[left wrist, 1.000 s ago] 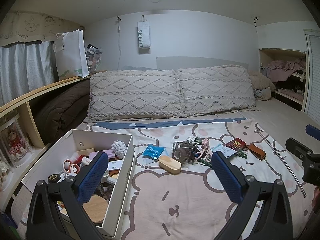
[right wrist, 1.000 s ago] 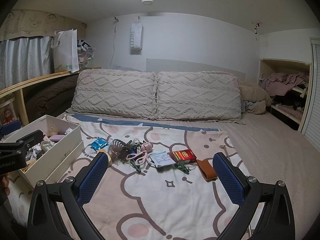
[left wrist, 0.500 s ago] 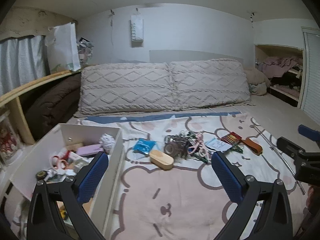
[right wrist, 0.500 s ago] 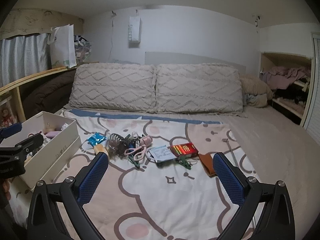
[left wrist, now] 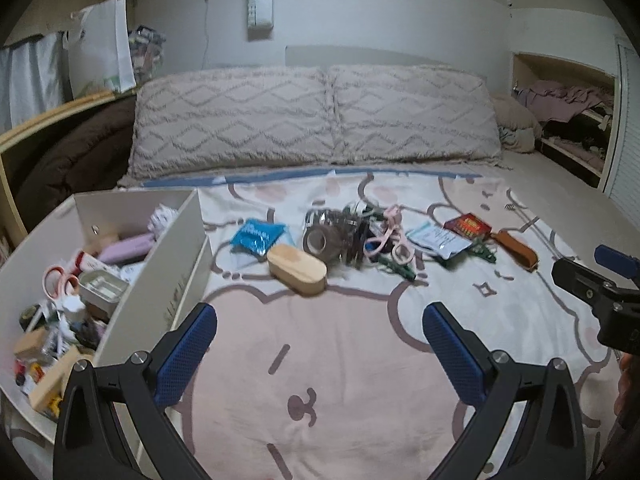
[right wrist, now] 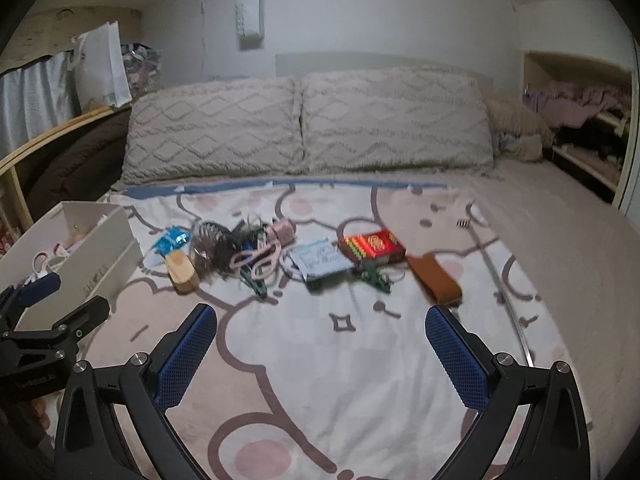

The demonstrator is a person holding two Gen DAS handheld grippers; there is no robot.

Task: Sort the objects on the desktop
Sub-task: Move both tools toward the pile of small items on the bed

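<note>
Blue-padded and spread wide, the left gripper (left wrist: 320,334) hovers over the cartoon-print blanket (left wrist: 320,360) with nothing between its pads; the right gripper (right wrist: 321,336) is equally wide apart and empty above the same blanket

The white storage box (left wrist: 176,264) serves as the landmark. It sits at the blanket's left edge, already holding pink scissors (left wrist: 58,280), a lilac case (left wrist: 126,249), a small metal tin (left wrist: 102,290) and other odds and ends too jumbled to name

Just right of the box lie a blue packet (left wrist: 256,236) and, nearer the camera, an oval wooden case (left wrist: 297,269). Further right of the box comes a tangled heap: a brown tape roll (left wrist: 320,242), a dark hair claw (left wrist: 354,246), pink scissors-like handles (left wrist: 390,240) and a green clip (left wrist: 398,270), touching or overlapping one another. Beyond the heap, still further from the box, rest a pale printed pouch (left wrist: 438,240), a red box (right wrist: 372,246) and another green clip (right wrist: 376,274) just in front of it. Farthest from the box lies a brown leather case (right wrist: 434,278), well apart from the heap

Two textured pillows (left wrist: 312,120) stand behind the box and clutter
</note>
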